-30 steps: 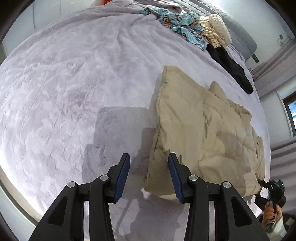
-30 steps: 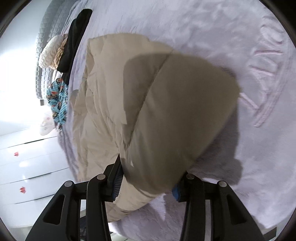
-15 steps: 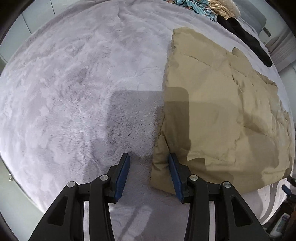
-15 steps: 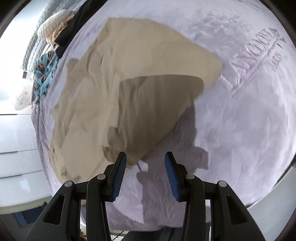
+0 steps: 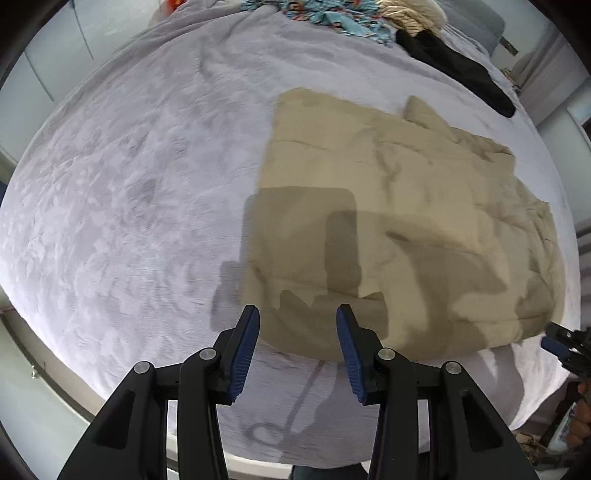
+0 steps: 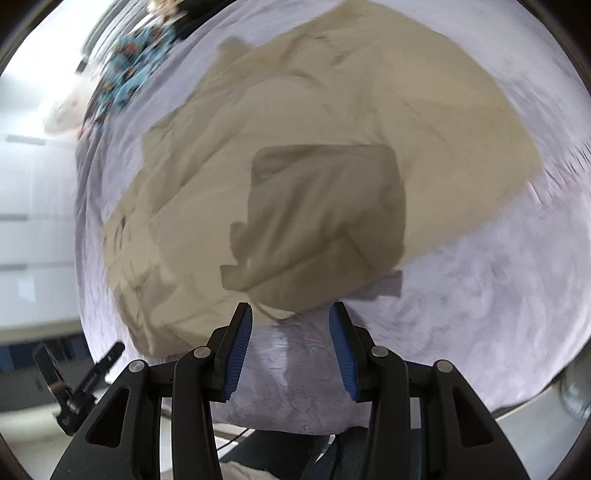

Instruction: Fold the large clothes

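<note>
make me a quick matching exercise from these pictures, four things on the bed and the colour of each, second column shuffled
Things:
1. padded jacket
2. blanket
3. long garment at the far edge
4. patterned cloth at the far edge

Colours:
a. black
b. pale lilac grey
c. beige
d. turquoise with a print

Pairs: 1-c, 2-b, 3-a, 4-d
</note>
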Available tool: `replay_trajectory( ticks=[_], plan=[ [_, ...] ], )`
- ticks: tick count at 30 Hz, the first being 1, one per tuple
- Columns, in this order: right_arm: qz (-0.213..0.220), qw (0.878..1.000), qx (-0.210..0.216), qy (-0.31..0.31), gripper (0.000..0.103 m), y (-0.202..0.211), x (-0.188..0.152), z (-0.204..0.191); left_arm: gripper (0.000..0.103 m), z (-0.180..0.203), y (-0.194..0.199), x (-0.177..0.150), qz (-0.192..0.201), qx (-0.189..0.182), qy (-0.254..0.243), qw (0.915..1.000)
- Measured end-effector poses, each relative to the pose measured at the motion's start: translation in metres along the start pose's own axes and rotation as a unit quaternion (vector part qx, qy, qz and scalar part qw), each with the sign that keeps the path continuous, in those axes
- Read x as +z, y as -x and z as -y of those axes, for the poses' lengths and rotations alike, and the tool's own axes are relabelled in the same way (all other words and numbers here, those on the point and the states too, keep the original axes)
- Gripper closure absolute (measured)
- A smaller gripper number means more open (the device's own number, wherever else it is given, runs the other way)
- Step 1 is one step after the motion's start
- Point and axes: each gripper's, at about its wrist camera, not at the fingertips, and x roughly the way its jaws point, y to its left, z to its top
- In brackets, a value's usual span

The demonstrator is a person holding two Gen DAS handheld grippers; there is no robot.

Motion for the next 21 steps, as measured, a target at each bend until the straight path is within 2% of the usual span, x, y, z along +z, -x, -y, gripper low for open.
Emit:
replay_trajectory(
  ticks=[1,2,3,4,5,15,19,21],
  plan=[
    [-0.008,1.0,0.003,0.011,0.056,0.002,0.001,-0.001,0.056,0.009,0.003,-0.001,-0.001,0.001,0.001,1.0],
    [-0.011,1.0,0.007,0.016,0.056,0.002,0.005,-0.005,0.048,0.015,0.004,-0.001,-0.001,0.001,0.002,1.0],
    [-0.013,1.0,0.014,0.024,0.056,0.004,0.008,-0.006,0.021,0.018,0.006,0.0,0.001,0.0,0.003,1.0],
    [-0.015,0.999,0.016,0.029,0.051,0.006,0.01,-0.006,0.007,0.026,0.009,0.003,0.011,0.005,0.006,0.9999],
    [-0.016,0.999,0.016,0.036,0.046,0.007,0.015,-0.007,0.007,0.03,0.012,0.003,0.02,0.007,0.006,0.9998],
    [-0.043,0.996,0.03,0.071,0.044,0.009,0.024,-0.004,0.007,0.067,0.022,0.003,0.015,0.032,0.012,0.9993],
    [-0.049,0.995,0.029,0.082,0.025,0.006,0.022,-0.001,0.007,0.071,0.02,-0.001,0.013,0.051,0.015,0.9985],
    [-0.05,0.994,0.027,0.094,0.024,0.005,0.02,-0.003,0.007,0.071,0.019,-0.001,0.012,0.052,0.015,0.9984]
  ],
)
